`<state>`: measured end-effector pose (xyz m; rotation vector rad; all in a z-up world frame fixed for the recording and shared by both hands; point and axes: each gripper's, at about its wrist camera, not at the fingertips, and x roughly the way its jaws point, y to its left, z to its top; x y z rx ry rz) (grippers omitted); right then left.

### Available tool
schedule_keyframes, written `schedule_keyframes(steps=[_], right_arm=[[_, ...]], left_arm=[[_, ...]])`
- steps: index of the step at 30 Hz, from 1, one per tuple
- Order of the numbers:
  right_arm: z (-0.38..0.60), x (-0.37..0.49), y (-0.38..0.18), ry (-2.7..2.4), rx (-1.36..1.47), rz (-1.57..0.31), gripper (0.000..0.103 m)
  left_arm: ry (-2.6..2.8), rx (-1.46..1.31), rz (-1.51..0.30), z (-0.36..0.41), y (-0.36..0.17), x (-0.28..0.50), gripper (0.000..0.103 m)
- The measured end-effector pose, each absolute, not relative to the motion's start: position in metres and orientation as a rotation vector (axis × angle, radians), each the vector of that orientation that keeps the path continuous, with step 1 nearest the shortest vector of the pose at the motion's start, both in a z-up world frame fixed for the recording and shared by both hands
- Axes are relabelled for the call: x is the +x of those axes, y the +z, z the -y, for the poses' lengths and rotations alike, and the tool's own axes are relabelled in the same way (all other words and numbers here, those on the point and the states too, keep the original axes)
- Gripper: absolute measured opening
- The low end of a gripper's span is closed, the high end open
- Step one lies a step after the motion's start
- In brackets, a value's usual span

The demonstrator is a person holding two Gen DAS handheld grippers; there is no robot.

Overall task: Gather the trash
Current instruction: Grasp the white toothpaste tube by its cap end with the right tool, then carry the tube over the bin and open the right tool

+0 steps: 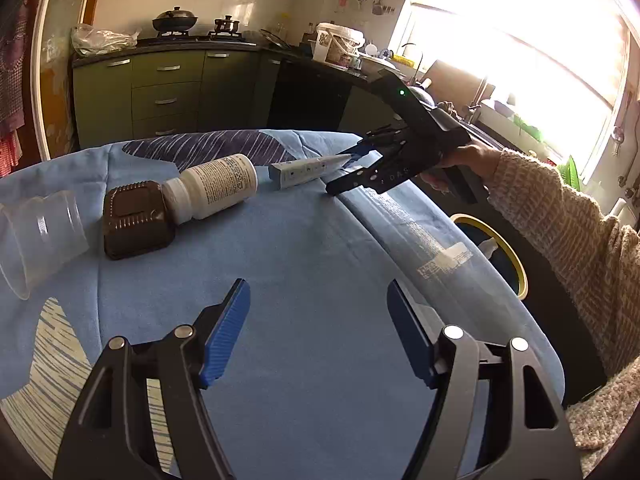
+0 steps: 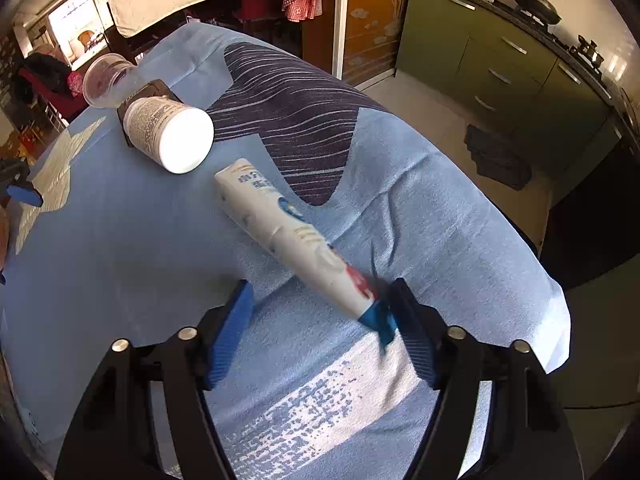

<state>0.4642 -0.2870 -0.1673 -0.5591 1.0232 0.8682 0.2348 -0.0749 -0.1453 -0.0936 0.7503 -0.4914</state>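
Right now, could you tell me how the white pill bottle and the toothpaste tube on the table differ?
The white pill bottle is round and stout; the toothpaste tube is long and flattened. The bottle leans against a brown container; the tube lies alone, its end between the right gripper's open jaws. Both are white, lying on the blue cloth.

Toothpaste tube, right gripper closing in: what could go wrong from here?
1. The toothpaste tube sits off-centre: only its crimped end is beside one of the right gripper fingers, so it may pivot or slip out.
2. The fingers point down at the blue cloth and may pinch it.
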Motion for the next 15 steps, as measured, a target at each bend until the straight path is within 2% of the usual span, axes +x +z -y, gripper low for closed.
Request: schedule_keyframes(steps=[1,6,15], right_arm=[[0.288,0.466,-0.166,0.868,-0.542,-1.028,0.048],[0.289,0.46,-0.161,0.827,-0.527,-1.029,0.012],[0.32,0.406,-0.141,0.805,-0.305,-1.016,0.009]], left_arm=[[-0.49,-0.091,-0.749,0.076,-0.145,0.233,0.067],[-0.489,-0.083,-0.748,0.077,-0.145,0.231,0.067],[-0.5,-0.071,-0.746,0.079,-0.145,0.228,0.067]])
